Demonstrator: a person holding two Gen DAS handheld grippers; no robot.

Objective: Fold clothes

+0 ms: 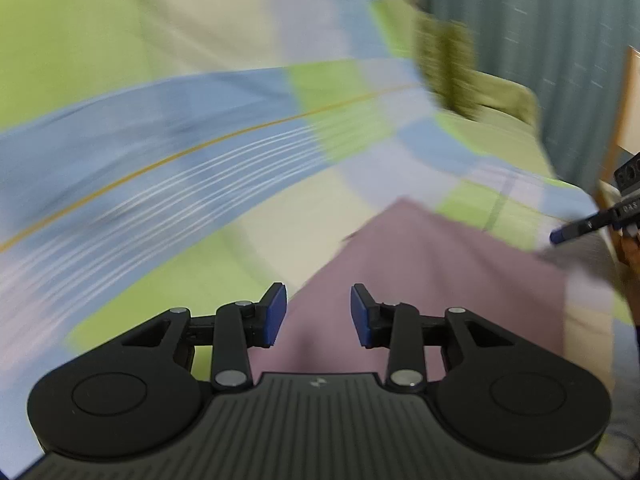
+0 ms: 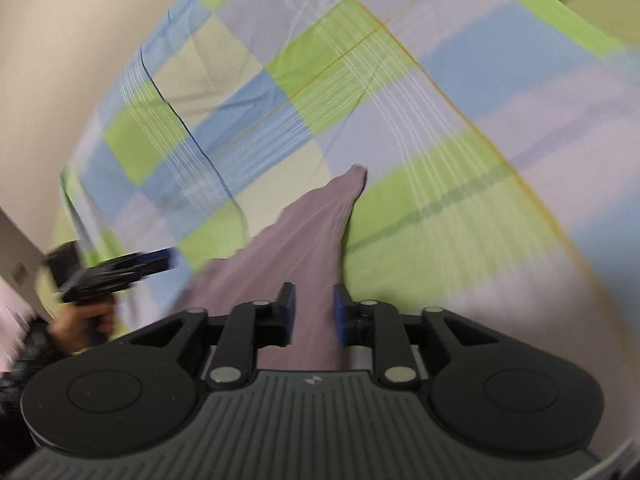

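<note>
The left gripper [image 1: 319,314] hangs low over the near end of the garment [image 1: 420,280], a mauve cloth spread on a bed with a checked sheet [image 1: 200,152] of blue, green, cream and lilac. Its fingers [image 1: 276,316] stand well apart with nothing between them; the cloth shows flat beneath the gap, not pinched. From this camera the garment runs from 6 o'clock toward 1 o'clock, its far corner a blunt point. I judge the open fingers sit there to take the near hem for a fold.

At 3 o'clock in the same view the right gripper [image 1: 560,235] comes in over the garment's far edge, with a dark smear under its tip that may be shadow or blur. Pale letters on its body are too smeared to read.

From the right gripper's own camera, its fingers [image 2: 286,312] are also parted, somewhat narrower, and the garment [image 2: 304,236] passes under the gap and narrows to a tip toward 12 o'clock. I cannot tell whether any cloth rises between the pads; none looks clamped. The left gripper [image 2: 170,260] appears at 9 o'clock, blurred, held in a hand [image 2: 86,322].

A small pale logo sits on each gripper's ribbed deck; it is a mark, not readable words. A curtain [image 1: 540,40] hangs beyond the bed.
</note>
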